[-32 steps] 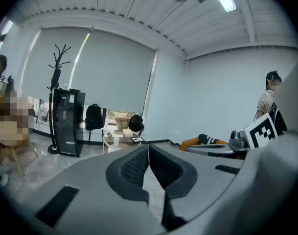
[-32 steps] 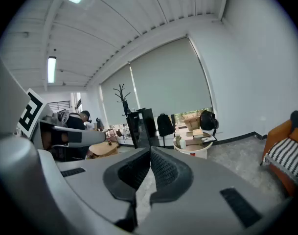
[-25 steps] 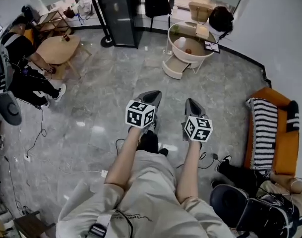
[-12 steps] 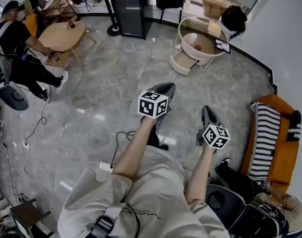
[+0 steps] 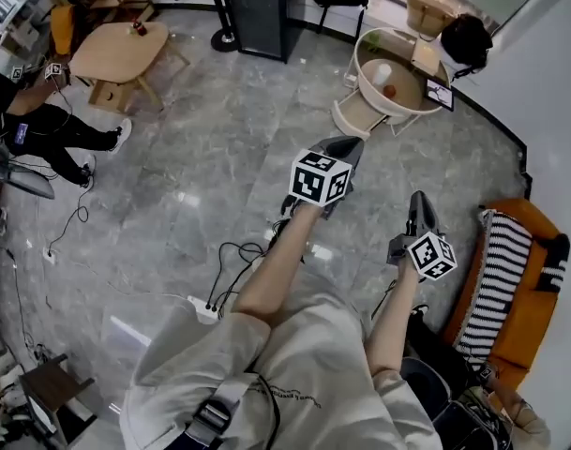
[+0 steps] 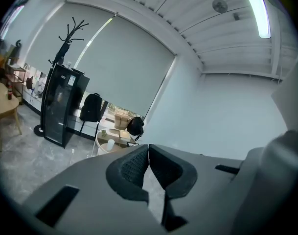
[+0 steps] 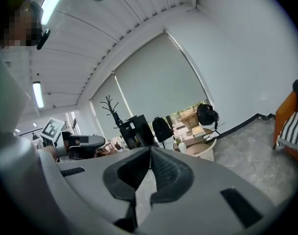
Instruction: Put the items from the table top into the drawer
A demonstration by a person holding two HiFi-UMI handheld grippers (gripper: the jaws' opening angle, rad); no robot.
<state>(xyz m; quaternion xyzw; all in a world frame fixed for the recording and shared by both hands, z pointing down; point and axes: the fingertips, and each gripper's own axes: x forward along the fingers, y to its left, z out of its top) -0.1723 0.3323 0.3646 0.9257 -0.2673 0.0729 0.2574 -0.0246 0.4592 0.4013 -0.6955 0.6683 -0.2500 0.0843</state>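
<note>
I look down on a big grey stone floor (image 5: 201,157) that fills most of my view. At the right edge sits an orange sofa (image 5: 533,261) with a striped blanket (image 5: 496,279) lying over it. At the top stands a tall black cabinet (image 5: 257,12), and left of it is a wooden table (image 5: 121,50). The round white table (image 5: 363,64) stands at the top right, well apart from both of my tongs. Its drawer (image 5: 355,118) is pulled out on the side that faces me, and I cannot tell if anything lies in it. A black bag (image 5: 468,40) sits just behind the table. My left tongs (image 5: 346,143) reach out over the floor and point toward the table. Their two jaws are pressed tight together with nothing between them. My right tongs (image 5: 418,202) are lower in the view and more to the right, near the sofa. Their jaws are squeezed together too, and they hold nothing. The things to put away are on the table top. A flat thing (image 5: 439,93) lies at the right rim. A white cup (image 5: 383,71) stands near the middle. A small orange thing (image 5: 390,90) lies just beside the cup.
</note>
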